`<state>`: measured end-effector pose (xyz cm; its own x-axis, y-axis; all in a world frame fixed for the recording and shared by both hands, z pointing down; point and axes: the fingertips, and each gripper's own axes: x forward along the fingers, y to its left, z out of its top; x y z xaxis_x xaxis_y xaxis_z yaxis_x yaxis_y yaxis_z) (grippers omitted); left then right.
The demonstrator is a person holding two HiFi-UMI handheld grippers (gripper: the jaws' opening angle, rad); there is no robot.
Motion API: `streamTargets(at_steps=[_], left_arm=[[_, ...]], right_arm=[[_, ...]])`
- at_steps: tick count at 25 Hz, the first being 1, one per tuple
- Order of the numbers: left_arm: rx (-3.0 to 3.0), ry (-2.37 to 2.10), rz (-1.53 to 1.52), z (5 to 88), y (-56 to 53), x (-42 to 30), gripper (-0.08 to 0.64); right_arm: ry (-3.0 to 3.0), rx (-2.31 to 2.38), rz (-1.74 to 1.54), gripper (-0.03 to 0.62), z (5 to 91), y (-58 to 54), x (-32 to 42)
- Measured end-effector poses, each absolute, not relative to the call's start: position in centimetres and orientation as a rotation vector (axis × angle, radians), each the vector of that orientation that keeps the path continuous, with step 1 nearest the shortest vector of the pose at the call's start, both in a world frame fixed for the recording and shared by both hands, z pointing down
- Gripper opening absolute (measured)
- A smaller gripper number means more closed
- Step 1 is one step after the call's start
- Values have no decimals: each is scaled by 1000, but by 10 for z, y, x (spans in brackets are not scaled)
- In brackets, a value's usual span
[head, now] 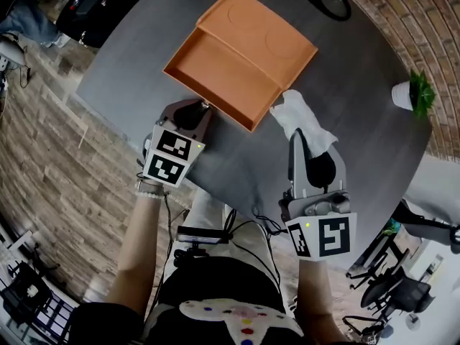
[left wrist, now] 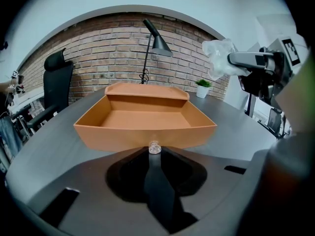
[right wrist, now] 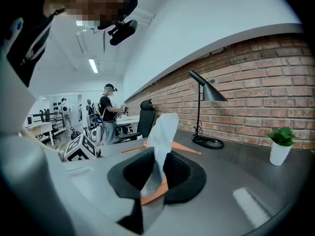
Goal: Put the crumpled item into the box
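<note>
- Nearest the lens in the head view: patterned shirt front (head: 241,322), two forearms, then both marker cubes.
- Right gripper (head: 296,136): jaws narrow, pinched on the crumpled item (head: 300,117). White, thin stuff, carried clear of the table (head: 122,70), just beside the near right corner of the orange box (head: 224,108), not yet over it.
- Left gripper (head: 203,107): jaws together, nothing between them. Tip low, close against the box's near wall; touching or just short, cannot tell.
- Handling, as a judgement: very light, soft, no stiffness. Looks like tissue or thin film, half see-through in the right gripper view. Likely to crush rather than slip, with no breakage risk.
- Hold: any fold in the bulk should serve. Gripped low on the wad now, most of it flopping free above the pads.
- Release: may cling to the pads or drift, so better let go low inside the walls.
- Left gripper view only: box interior bare, item held high at the right, desk lamp (left wrist: 157,41) and potted plant (left wrist: 202,87) behind.
- Right gripper view only: the pinch itself, seen close; box cut down to orange slivers behind the wad.
- Head view only: gap between item and box corner; lid (head: 266,34) lying open beyond the tray.
</note>
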<state>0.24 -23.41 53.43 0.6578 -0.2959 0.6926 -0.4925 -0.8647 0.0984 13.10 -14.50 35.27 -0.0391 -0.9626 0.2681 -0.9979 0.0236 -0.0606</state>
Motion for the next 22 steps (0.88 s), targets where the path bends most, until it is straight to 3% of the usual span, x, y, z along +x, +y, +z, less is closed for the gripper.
streamTargets(at_steps=[13,22], left_arm=[[2571,-665,963,530,-228,-9,81],[2617,-753,817,467,-227,-19,45]], right_arm=[[-2150,2049,340,51,351,-145,126],[-2183,2055,293,51,330,-146,126]])
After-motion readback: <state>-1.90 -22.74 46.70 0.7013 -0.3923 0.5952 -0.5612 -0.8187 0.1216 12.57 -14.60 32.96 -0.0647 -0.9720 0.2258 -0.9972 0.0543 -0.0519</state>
